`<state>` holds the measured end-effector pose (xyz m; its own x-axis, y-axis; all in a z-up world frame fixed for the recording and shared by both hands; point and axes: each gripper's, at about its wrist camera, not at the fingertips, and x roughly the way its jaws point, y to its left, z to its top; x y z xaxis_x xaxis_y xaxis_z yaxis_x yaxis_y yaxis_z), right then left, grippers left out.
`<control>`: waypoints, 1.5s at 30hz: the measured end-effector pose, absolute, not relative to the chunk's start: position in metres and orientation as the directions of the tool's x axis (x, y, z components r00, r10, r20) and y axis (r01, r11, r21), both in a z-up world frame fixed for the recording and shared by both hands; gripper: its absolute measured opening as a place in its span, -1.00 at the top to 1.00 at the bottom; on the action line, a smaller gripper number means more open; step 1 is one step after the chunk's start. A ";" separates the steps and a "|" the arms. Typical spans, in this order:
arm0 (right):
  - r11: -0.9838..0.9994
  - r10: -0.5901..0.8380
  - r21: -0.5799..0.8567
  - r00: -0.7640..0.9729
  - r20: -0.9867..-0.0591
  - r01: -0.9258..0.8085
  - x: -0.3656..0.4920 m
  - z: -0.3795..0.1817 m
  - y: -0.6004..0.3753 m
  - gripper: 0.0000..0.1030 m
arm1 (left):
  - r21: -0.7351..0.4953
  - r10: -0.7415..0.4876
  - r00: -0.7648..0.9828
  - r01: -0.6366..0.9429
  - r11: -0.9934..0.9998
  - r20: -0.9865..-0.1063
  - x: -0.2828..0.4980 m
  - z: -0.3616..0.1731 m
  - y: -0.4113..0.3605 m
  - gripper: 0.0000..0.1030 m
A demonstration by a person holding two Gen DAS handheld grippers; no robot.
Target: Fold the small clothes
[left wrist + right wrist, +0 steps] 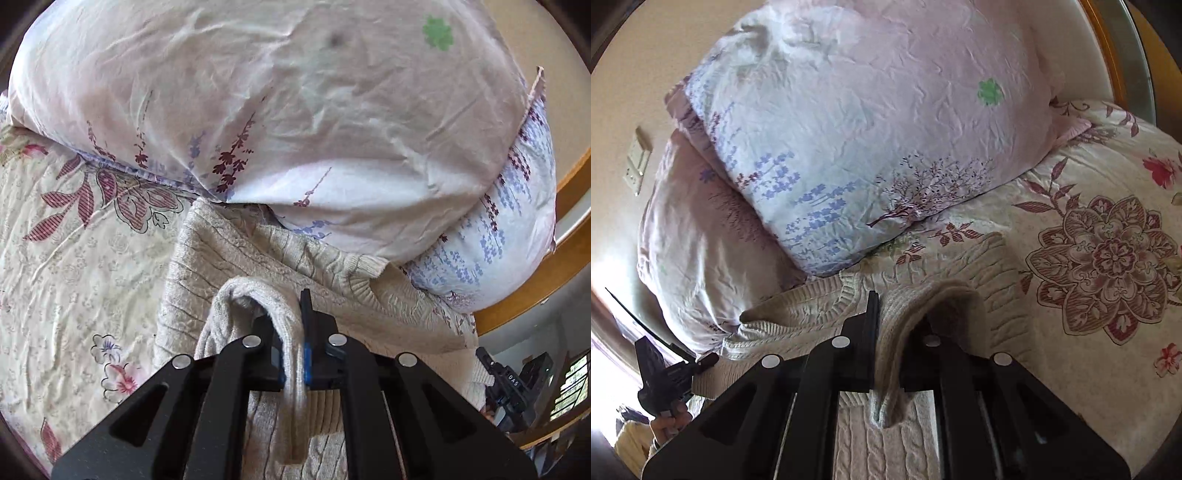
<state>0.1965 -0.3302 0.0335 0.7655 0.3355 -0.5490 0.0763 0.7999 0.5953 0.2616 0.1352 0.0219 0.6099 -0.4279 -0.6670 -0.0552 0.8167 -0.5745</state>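
Note:
A cream cable-knit sweater (258, 258) lies on the floral bedspread, up against the pillows; it also shows in the right wrist view (812, 317). My left gripper (291, 325) is shut on a raised fold of the sweater's edge, which drapes over the left finger. My right gripper (897, 321) is shut on another raised fold of the sweater, which hides the right finger. Each gripper shows small in the other's view: the right one (513, 384) at the lower right, the left one (665, 376) at the lower left with a hand on it.
Two large pale floral pillows (295, 110) (849, 147) are stacked just beyond the sweater. The floral bedspread (74, 277) (1089, 258) spreads to the side. A wooden bed frame (546, 280) curves at the right. A wall switch (637, 162) is on the beige wall.

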 end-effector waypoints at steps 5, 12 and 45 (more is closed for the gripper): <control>0.697 0.368 0.689 0.726 -0.581 0.199 0.220 0.006 -0.343 0.83 | -0.629 -0.447 0.588 -0.139 0.765 -0.674 0.280 0.002 0.140 0.88; 0.574 0.452 0.791 0.723 -0.523 0.213 0.229 0.005 -0.352 0.77 | -0.651 -0.456 0.592 -0.158 0.742 -0.664 0.287 -0.002 0.139 0.84; 0.978 0.126 0.199 0.601 -0.789 0.056 0.214 0.022 -0.275 -0.53 | -0.147 -0.116 0.573 -0.008 0.989 -0.811 0.232 -0.005 0.134 -0.32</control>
